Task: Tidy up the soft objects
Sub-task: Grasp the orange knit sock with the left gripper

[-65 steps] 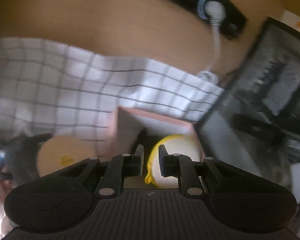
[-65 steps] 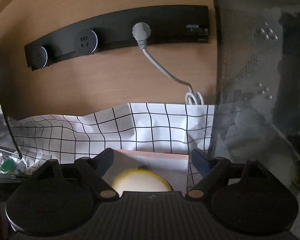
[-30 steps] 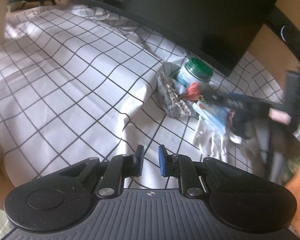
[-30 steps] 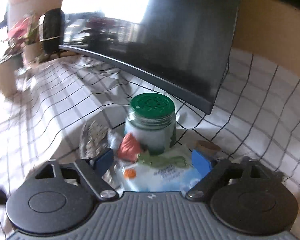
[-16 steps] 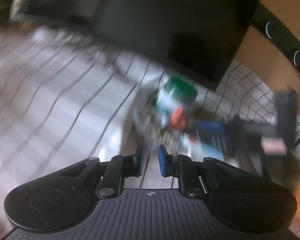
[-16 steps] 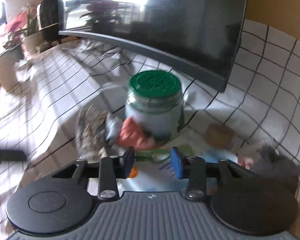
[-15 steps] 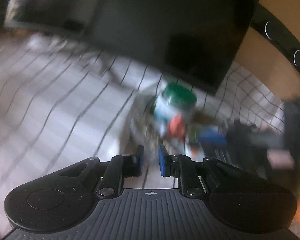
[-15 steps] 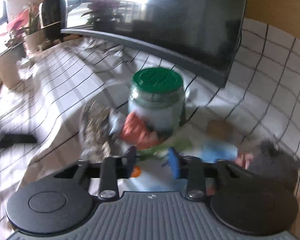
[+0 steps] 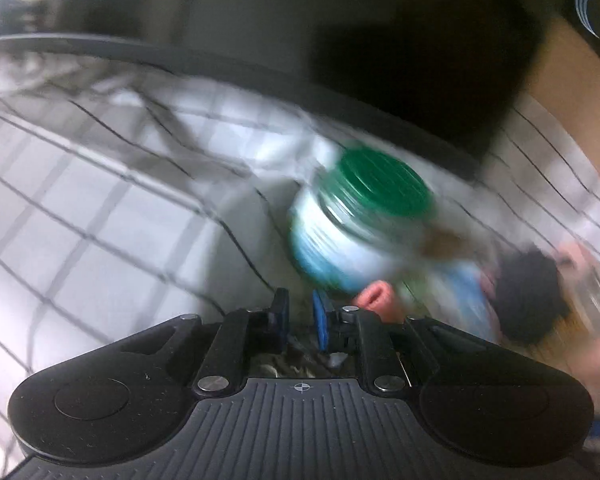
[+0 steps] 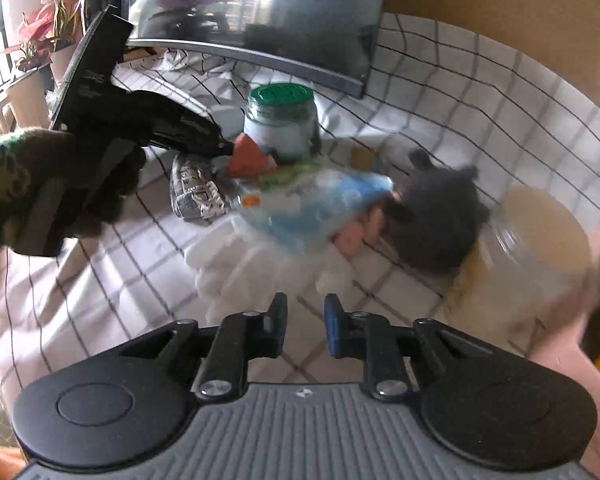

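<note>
You are bringing both grippers in on the cluster of small items lying on the checked tablecloth (image 10: 440, 92) in front of the dark monitor (image 10: 300, 20).

Left gripper (image 9: 300, 316): its jaws are closing, standing almost together, and nothing is showing between the blue pads. From the right wrist view, it is reaching in from the left, its tip just beside the orange-red soft piece (image 10: 246, 158) that is leaning against the green-lidded jar (image 10: 282, 124). That placement suggests you are lining up on the orange-red piece or on the grey patterned fabric item (image 10: 194, 192) just below it; which one cannot be told.

Right gripper (image 10: 306, 330): its jaws are opening slightly from a narrow gap and are holding nothing; only tablecloth is lying between them. It is hanging well short of the pile, pointing at the white crumpled cloth (image 10: 240, 264) and the blue-and-white plastic pouch (image 10: 312, 204).

The soft things are sitting bunched together: the dark grey plush toy (image 10: 440, 216) is lying right of the pouch, touching it, with something pink under its edge. A pale lidded tub (image 10: 540, 248) is standing to its right. A pink container (image 10: 572, 344) is showing at the far right edge, probably the drop-off.

Both views are motion-blurred.
</note>
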Available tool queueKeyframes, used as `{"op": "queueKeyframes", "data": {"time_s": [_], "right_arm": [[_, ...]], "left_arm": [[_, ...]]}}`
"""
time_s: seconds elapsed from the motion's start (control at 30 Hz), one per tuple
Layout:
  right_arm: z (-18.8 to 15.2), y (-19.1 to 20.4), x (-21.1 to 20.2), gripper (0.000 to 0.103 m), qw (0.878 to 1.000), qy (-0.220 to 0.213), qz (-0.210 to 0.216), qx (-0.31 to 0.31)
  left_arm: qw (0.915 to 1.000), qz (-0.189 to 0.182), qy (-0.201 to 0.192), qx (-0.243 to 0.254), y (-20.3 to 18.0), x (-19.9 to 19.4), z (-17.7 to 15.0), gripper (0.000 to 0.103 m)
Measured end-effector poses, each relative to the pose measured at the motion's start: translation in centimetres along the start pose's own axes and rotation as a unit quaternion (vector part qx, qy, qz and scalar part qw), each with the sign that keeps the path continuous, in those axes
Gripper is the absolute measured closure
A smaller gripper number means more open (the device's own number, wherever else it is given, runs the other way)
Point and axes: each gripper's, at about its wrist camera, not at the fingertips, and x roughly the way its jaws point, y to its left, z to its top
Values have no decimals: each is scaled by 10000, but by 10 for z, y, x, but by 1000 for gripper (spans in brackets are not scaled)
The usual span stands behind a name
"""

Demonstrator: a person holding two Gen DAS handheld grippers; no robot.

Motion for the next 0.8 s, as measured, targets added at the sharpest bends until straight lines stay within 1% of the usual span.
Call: {"op": "queueKeyframes", "data": {"time_s": [0.03,0.1,0.17,0.2,0.23,0.27,0.33,0.4,0.43,0.47,0.53,0.57,0.6,0.63,0.67,0.73,0.8], "right_arm": [[-6,-2,-2,74,10000,30,-1,39],[-17,-5,-6,56,9999,96,-50,126],[-26,-8,-7,50,9995,168,-125,218],[-30,-9,-7,47,9994,195,-163,254],[-33,-11,-6,46,9991,219,-229,274],[-37,-12,-6,44,9988,242,-314,292],[-42,-14,-4,42,9980,274,-443,355],[-45,-18,-5,42,9975,272,-447,479],[-44,-20,-6,42,9975,238,-413,515],[-42,-19,-7,42,9979,165,-368,499],[-30,-15,-10,37,9990,-55,-281,349],[-25,-12,-11,29,9991,-165,-267,295],[-16,-10,-11,25,9988,-306,-279,257],[-7,-8,-9,25,9983,-433,-308,243],[4,-8,-6,25,9980,-494,-315,241],[24,-9,2,25,9977,-565,-227,291],[44,-11,16,22,9976,-536,-186,398]], "left_arm": [[9999,-100,128,59,-2,-3,-6,88],[9982,-203,370,430,-10,-13,-21,88],[9954,-172,472,815,-18,-26,-36,87],[9946,-87,489,907,-19,-33,-41,87],[9950,82,442,893,-18,-41,-43,87],[9963,257,286,769,-16,-52,-45,87],[9989,362,-73,284,-8,-71,-43,87],[9990,224,-300,-256,-1,-80,-38,87],[9985,164,-318,-414,-1,-79,-35,87],[9983,175,-277,-488,-3,-74,-32,87],[9980,371,-179,-486,-13,-57,-27,87],[9981,443,-154,-394,-19,-47,-27,87],[9984,474,-97,-299,-26,-40,-29,85],[9986,505,-6,-185,-33,-33,-32,83],[9985,533,84,-15,-41,-29,-36,78],[9975,571,122,386,-52,-32,-47,77],[9957,571,208,701,-59,-38,-59,77]]}}
